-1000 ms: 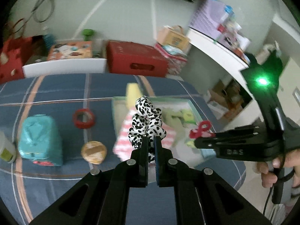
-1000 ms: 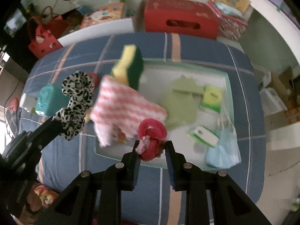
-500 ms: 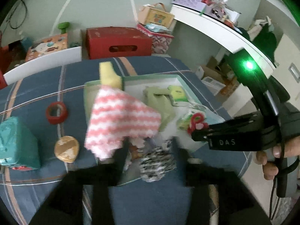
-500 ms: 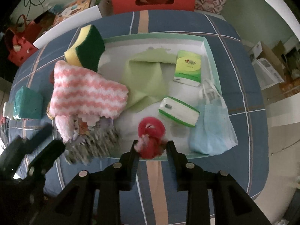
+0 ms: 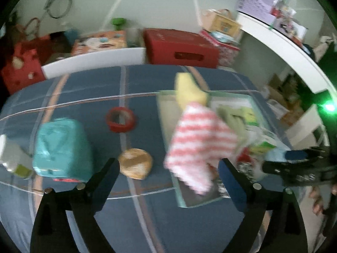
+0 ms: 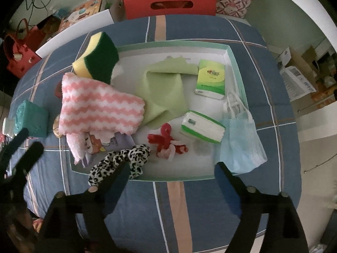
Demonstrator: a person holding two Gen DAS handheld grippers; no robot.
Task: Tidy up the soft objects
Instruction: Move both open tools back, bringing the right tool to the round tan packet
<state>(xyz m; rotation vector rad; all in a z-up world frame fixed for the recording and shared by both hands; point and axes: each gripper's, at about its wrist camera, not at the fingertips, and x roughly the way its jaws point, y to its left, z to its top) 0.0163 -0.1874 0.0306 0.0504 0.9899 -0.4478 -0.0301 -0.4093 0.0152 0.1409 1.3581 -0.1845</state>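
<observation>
A white tray with a green rim [image 6: 231, 59] lies on the blue plaid bed. In it are a green cloth [image 6: 164, 88], two tissue packs [image 6: 211, 80], a blue face mask [image 6: 242, 145], a pink-and-white striped cloth [image 6: 99, 107] and a yellow-green sponge [image 6: 96, 57]. The red scrunchie [image 6: 166, 141] lies loose near the tray's front. The black-and-white spotted scrunchie [image 6: 126, 158] rests over the front rim. My right gripper [image 6: 172, 168] hangs above the front rim, its jaws opening with nothing between them. My left gripper [image 5: 169, 164] is also opening and empty, left of the tray.
On the bed left of the tray are a teal box [image 5: 61, 147], a red tape ring [image 5: 120, 119] and a round tan item [image 5: 135, 163]. A red carton [image 6: 168, 0] and a white board [image 5: 94, 60] stand beyond the bed's far edge.
Both grippers opened. The spotted scrunchie dropped from the left one onto the tray's front rim, the red scrunchie from the right one into the tray. The left gripper swung left.
</observation>
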